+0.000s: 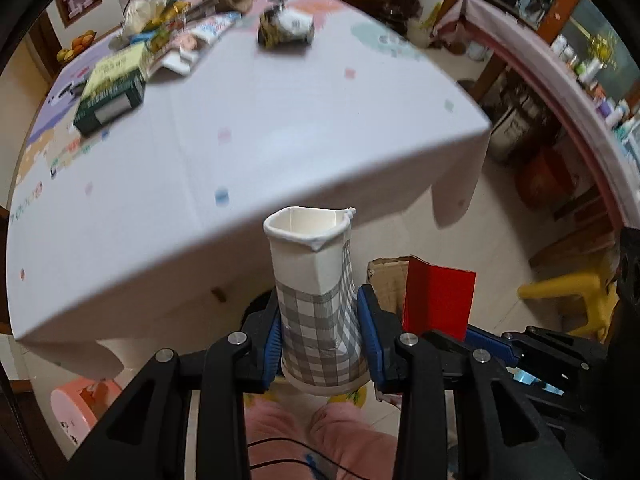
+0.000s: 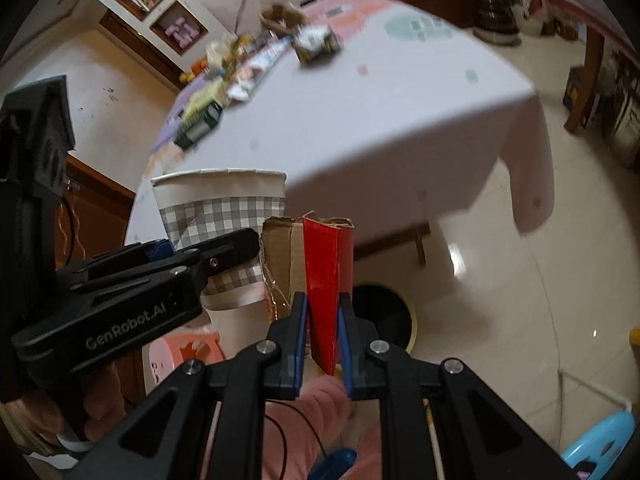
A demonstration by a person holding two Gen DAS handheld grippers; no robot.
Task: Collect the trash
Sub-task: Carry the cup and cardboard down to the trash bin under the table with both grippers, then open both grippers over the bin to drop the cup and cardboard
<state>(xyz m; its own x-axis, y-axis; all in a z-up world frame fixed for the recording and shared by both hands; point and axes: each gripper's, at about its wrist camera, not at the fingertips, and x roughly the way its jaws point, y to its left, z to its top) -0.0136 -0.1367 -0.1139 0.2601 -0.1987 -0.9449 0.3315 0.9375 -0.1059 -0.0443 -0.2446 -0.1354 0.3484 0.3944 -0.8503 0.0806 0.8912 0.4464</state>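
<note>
Left tool [image 1: 320,344] clamped on paper cup [image 1: 316,300] — blue pads pressing the checked lower wall from both sides, rim already squashed out of round. Right tool [image 2: 323,336] nearly closed, pinching red folded card [image 2: 326,280] by its narrow lower end, with brown cardboard scrap [image 2: 280,256] standing just behind it; not clear whether the scrap is part of the same piece.

Both items held off the near edge of the desk [image 1: 280,140], above the floor and close beside each other. Dark round opening of bin [image 2: 384,312] seen low, beyond the right tool; judged the likely drop point.

Handling, as judged: cup light, thin-walled, easily crushed — deforms rather than slips, so mid-wall grip adequate, no need for more squeeze. Red card light, stiff along the fold, glossy face possibly slippery; hold across the fold near the end, as now.

Remaining on the desk, far side: crumpled wrapper [image 1: 286,26], green box [image 1: 112,84], assorted packets [image 1: 168,36] far left. Blurred; identity of several not determinable.
</note>
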